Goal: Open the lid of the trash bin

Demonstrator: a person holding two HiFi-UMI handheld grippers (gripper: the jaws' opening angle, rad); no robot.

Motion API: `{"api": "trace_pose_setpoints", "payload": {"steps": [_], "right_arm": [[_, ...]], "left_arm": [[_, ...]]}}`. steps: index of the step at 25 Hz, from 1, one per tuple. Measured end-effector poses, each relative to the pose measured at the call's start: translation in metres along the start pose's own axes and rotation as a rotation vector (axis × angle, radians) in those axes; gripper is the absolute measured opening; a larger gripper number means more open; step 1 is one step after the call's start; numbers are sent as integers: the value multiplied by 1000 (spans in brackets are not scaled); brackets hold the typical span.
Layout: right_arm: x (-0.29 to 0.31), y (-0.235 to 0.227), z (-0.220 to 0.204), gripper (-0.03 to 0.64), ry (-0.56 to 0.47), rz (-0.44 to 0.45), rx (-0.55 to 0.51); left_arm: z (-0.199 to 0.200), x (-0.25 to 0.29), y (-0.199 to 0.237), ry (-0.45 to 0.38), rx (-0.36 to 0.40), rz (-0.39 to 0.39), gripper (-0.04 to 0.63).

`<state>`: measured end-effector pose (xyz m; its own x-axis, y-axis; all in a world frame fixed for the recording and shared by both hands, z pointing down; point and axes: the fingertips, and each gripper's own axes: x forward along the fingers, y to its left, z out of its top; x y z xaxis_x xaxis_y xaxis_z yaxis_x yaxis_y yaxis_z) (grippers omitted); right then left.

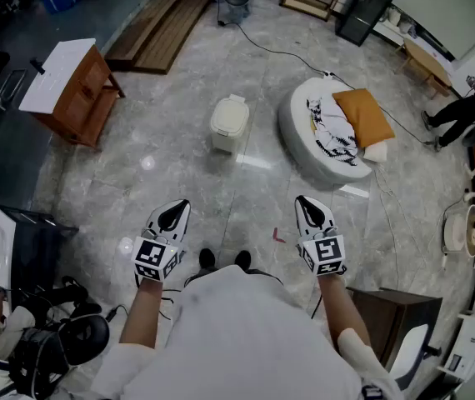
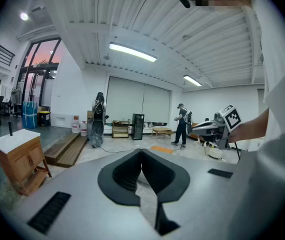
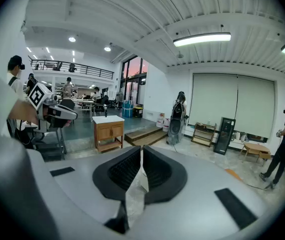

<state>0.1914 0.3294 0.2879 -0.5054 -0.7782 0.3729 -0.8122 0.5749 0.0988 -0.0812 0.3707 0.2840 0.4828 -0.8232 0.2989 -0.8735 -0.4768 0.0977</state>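
The trash bin [image 1: 229, 123] is a small cream bin standing on the marble floor ahead of me, and its lid is down. My left gripper [image 1: 182, 204] and right gripper [image 1: 302, 200] are held level at waist height, well short of the bin, and both point toward it. Both grippers are shut with nothing between their jaws. In the left gripper view the black pads of the left gripper [image 2: 141, 151] meet at the tips, and the same holds for the right gripper [image 3: 141, 149] in the right gripper view. The bin lies roughly midway between the two lines of aim.
A round white floor cushion [image 1: 304, 136] with an orange pillow [image 1: 362, 115] lies just right of the bin. A wooden cabinet [image 1: 71, 90] stands at the left, with wooden steps [image 1: 158, 23] beyond it. A cable [image 1: 283, 52] runs across the floor. People [image 1: 462, 111] are at the far right.
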Motion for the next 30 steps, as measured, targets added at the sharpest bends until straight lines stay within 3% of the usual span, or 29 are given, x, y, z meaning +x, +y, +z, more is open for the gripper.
{"api": "trace_pose_setpoints", "payload": {"steps": [13,30], "right_arm": [[1,2,4,40,-5,-1,10],[3,31,14,35,1,-51,7]], "left_arm": [[-3,-5,3,11,-4,3,18],[-9,-20,24,0,-4,-48,18]]}}
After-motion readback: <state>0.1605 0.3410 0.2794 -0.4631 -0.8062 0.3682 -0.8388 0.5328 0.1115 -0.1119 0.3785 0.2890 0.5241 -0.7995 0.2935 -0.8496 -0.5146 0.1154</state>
